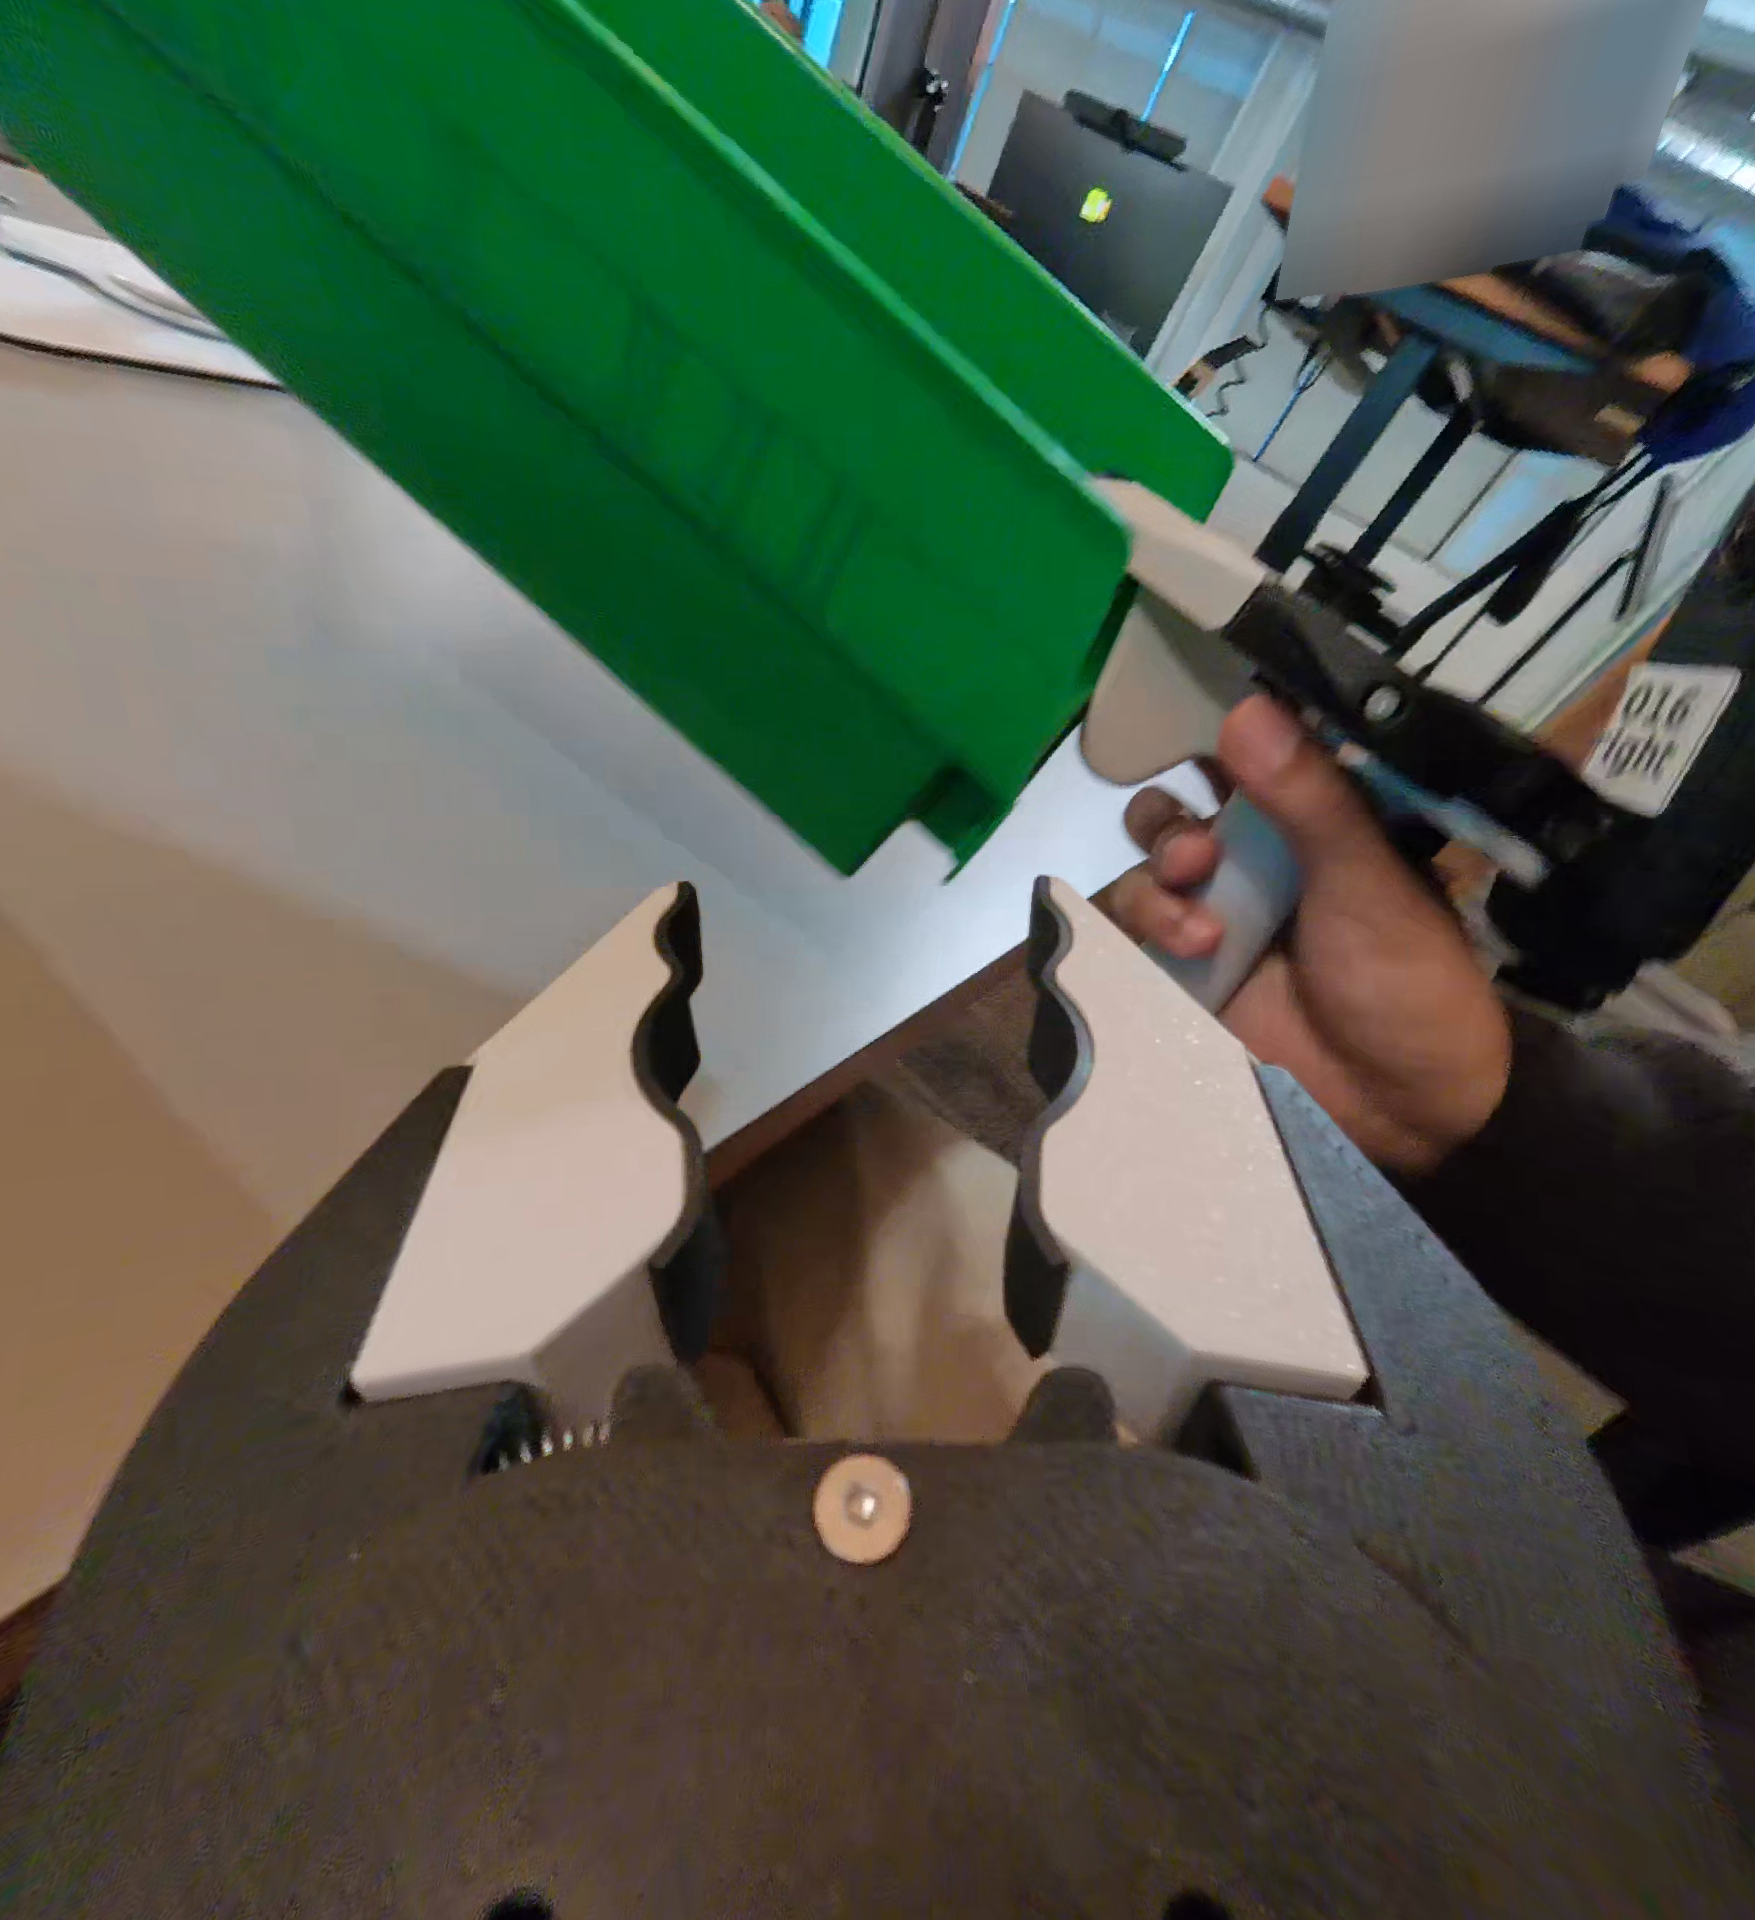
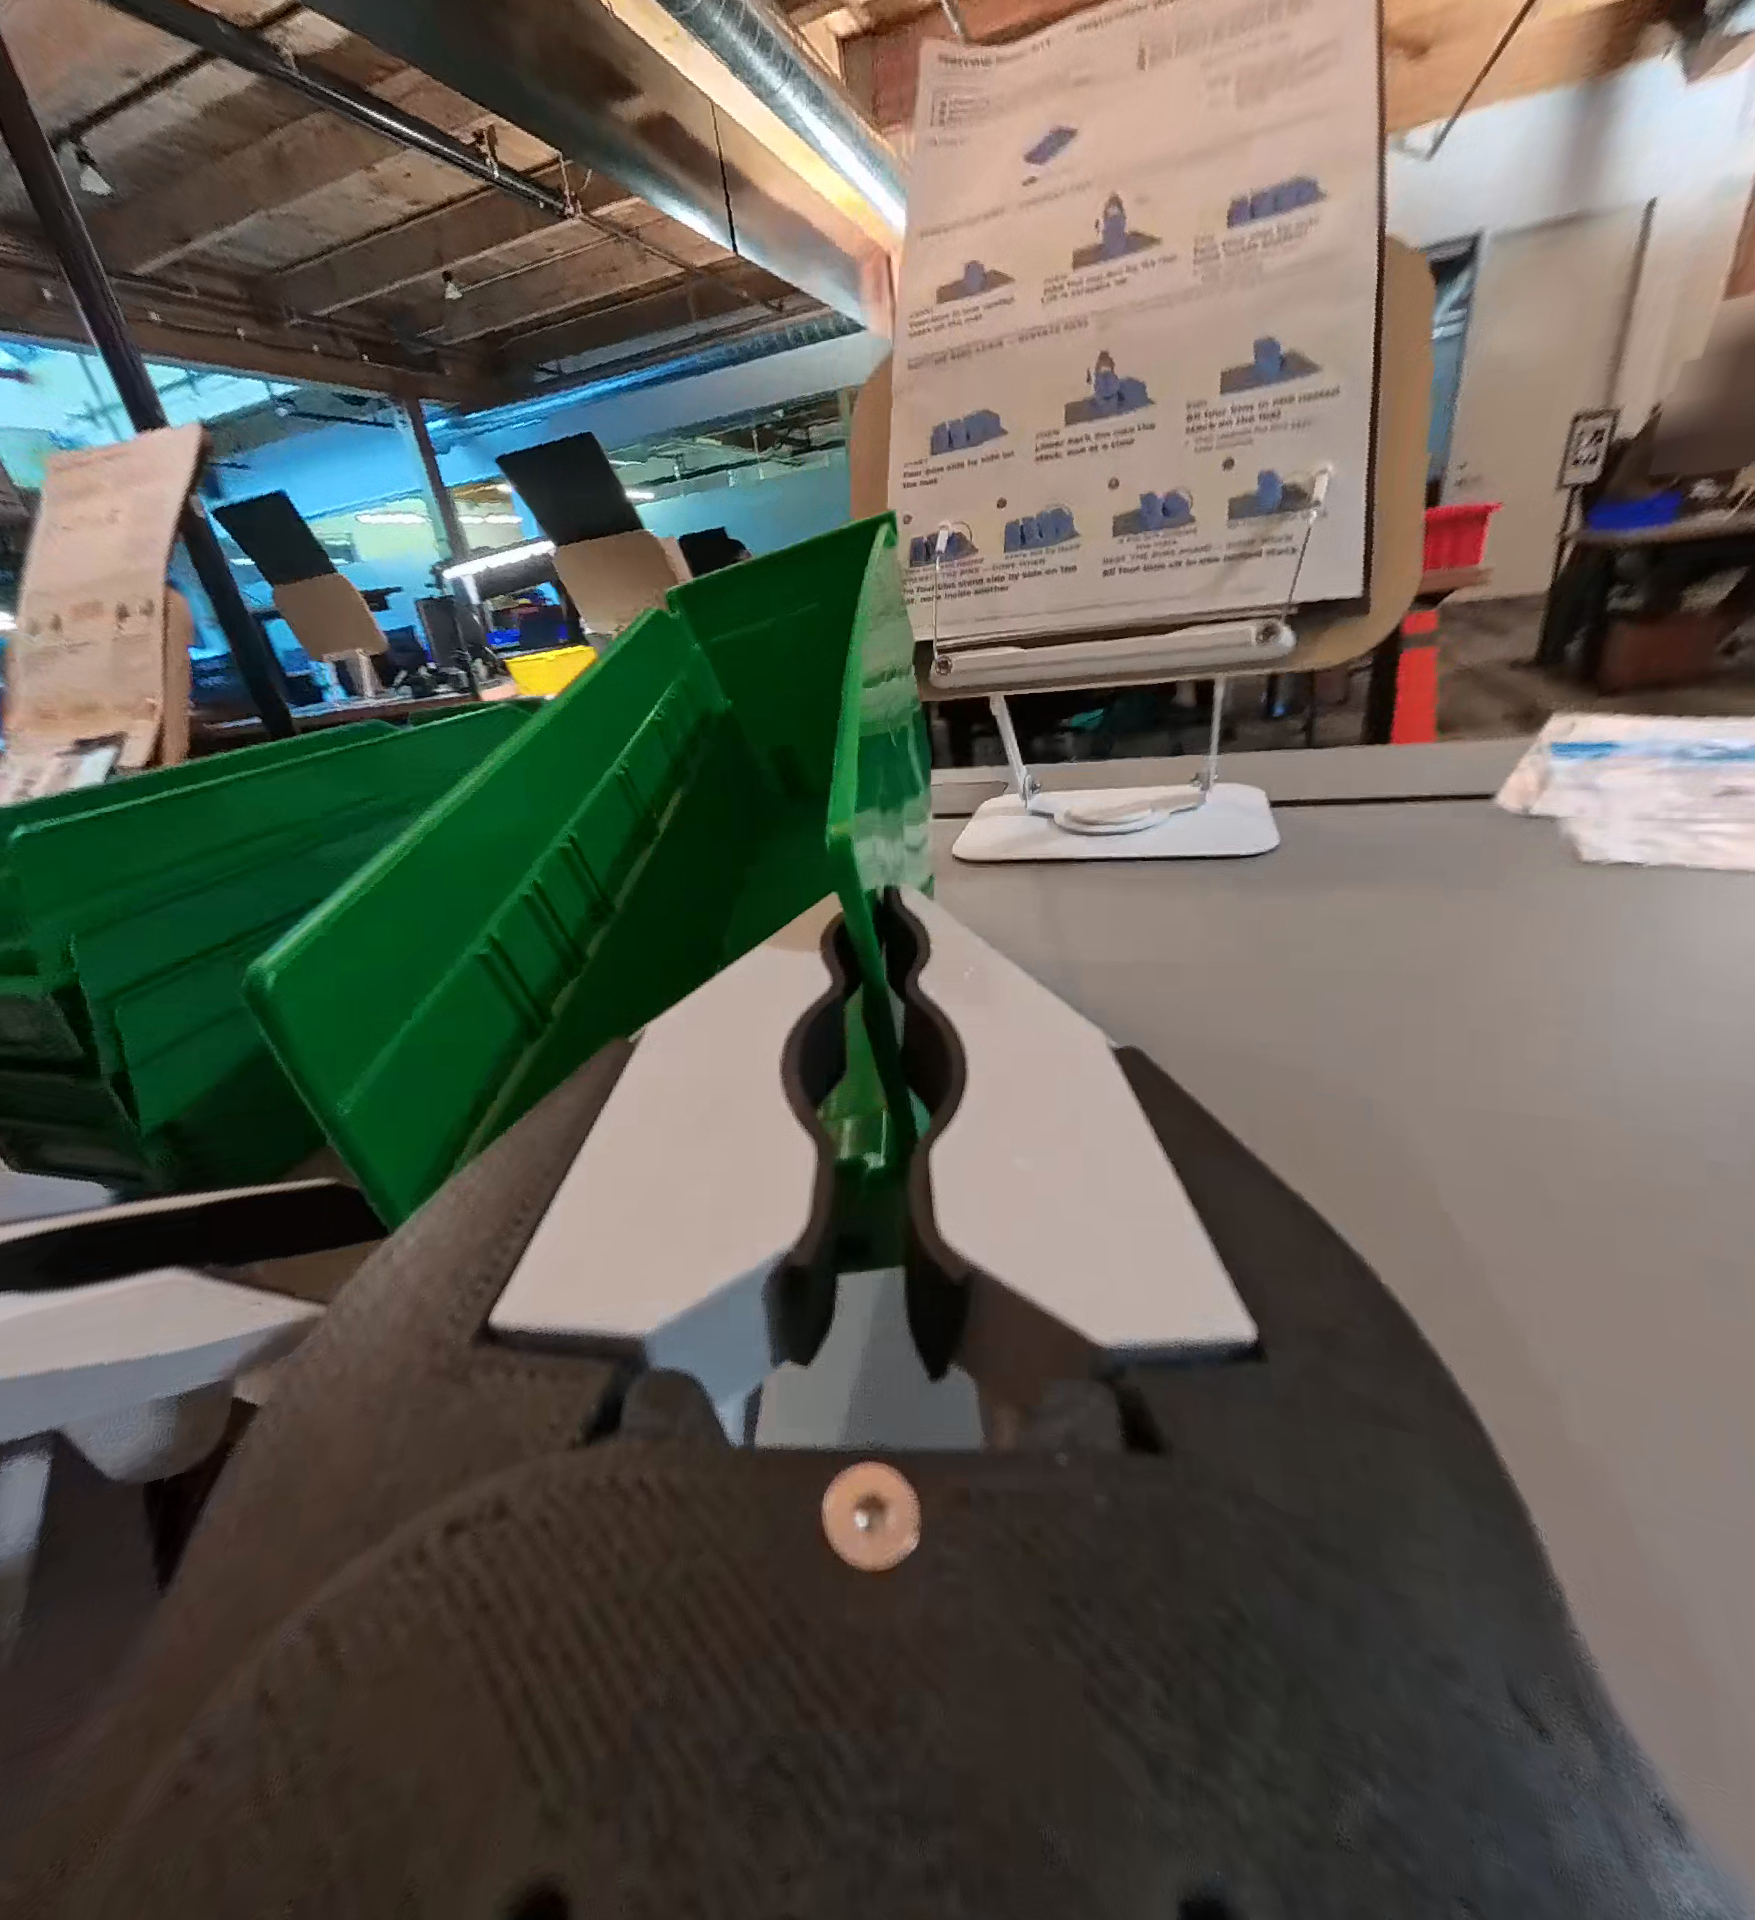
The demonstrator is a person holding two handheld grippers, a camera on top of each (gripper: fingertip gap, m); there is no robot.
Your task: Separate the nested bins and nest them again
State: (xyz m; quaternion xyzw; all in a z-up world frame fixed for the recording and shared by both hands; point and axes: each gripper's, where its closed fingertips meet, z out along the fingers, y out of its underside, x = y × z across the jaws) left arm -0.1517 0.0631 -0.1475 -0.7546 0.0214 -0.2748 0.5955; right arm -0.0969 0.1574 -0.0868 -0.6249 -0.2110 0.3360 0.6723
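right gripper point(image 2: 878, 935), lower centre of right wrist view: white fingers point(image 2: 707, 1174) with black wavy pads closed on thin end wall of a green bin point(image 2: 561, 935), wall edge clamped between the pads. held bin tilted, raised clear of grey table point(image 2: 1372, 1039), extending toward centre left. more green bins point(image 2: 125, 883) at left edge, behind and beside the held one; nested or side by side cannot be told. white document stand point(image 2: 1112, 810) with a printed instruction sheet point(image 2: 1143, 312) at upper centre right, resting on the table. papers point(image 2: 1683, 790) at right edge.

left gripper point(image 1: 862, 904), lower centre of left wrist view: fingers point(image 1: 561, 1143) spread apart, gap empty, nothing held. tips just below lower corner of the green bin point(image 1: 592, 416), apart from it. bin slanting from upper left to centre right above the table point(image 1: 177, 779). right gripper point(image 1: 1153, 613) at centre right, pinching the bin's end; hand point(image 1: 1351, 935) wrapped round its grey handle. dark monitor point(image 1: 1101, 239) at upper centre background.
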